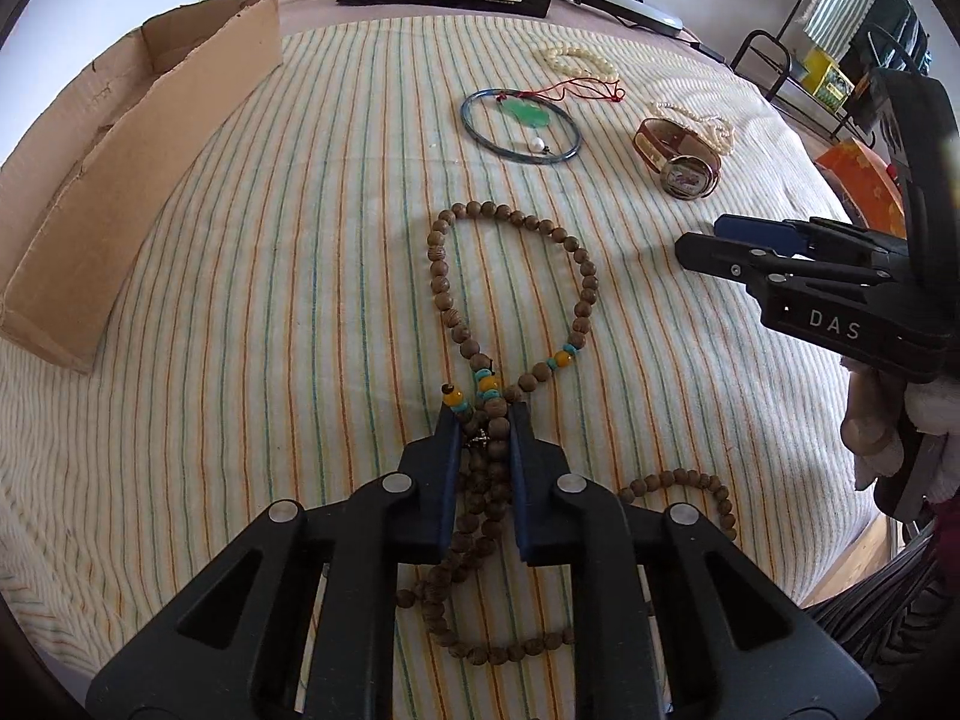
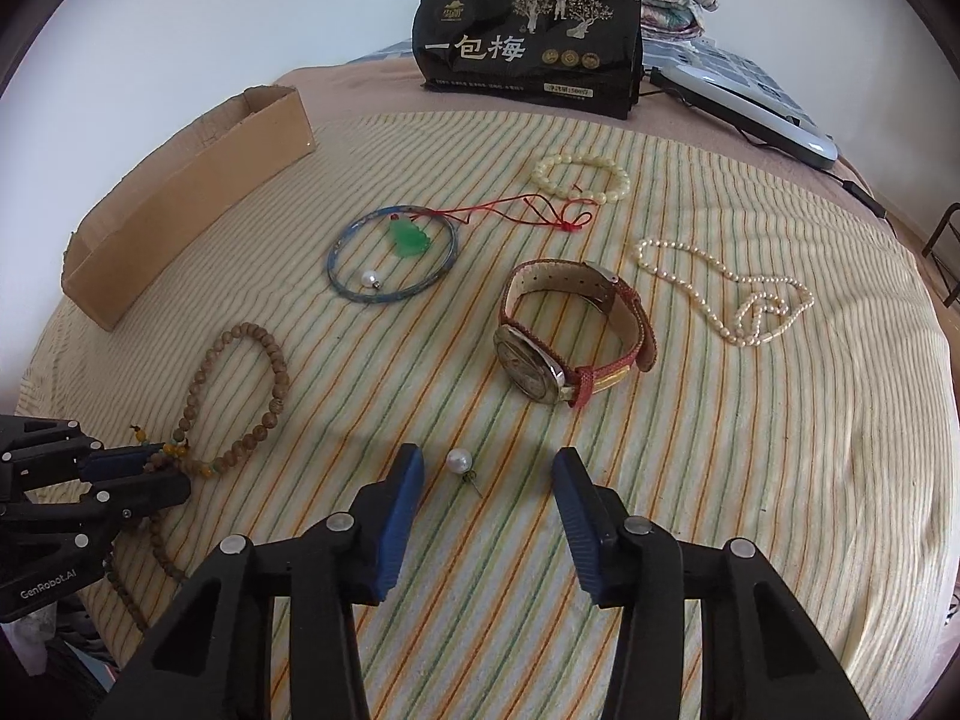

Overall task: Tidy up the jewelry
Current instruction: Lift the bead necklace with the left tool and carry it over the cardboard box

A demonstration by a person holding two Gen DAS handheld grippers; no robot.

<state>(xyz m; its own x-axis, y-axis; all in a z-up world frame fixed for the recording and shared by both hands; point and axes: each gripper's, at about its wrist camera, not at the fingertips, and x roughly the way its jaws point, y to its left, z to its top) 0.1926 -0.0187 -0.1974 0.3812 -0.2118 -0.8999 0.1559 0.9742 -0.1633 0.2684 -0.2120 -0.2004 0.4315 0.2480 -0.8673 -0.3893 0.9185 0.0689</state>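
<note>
wooden bead necklace [image 1: 510,300] pinched between left tongs [image 1: 485,414] (right tongs [image 2: 487,468] spread).

My left wrist camera looks low past its jaws; the right sits beside it; both share the striped bed [image 1: 300,300].

Striped bedspread [image 2: 690,480]: cardboard box [image 2: 180,204], watch [image 2: 564,330], bangle [image 2: 393,261], possibly pearl necklace [image 2: 726,288].
</note>
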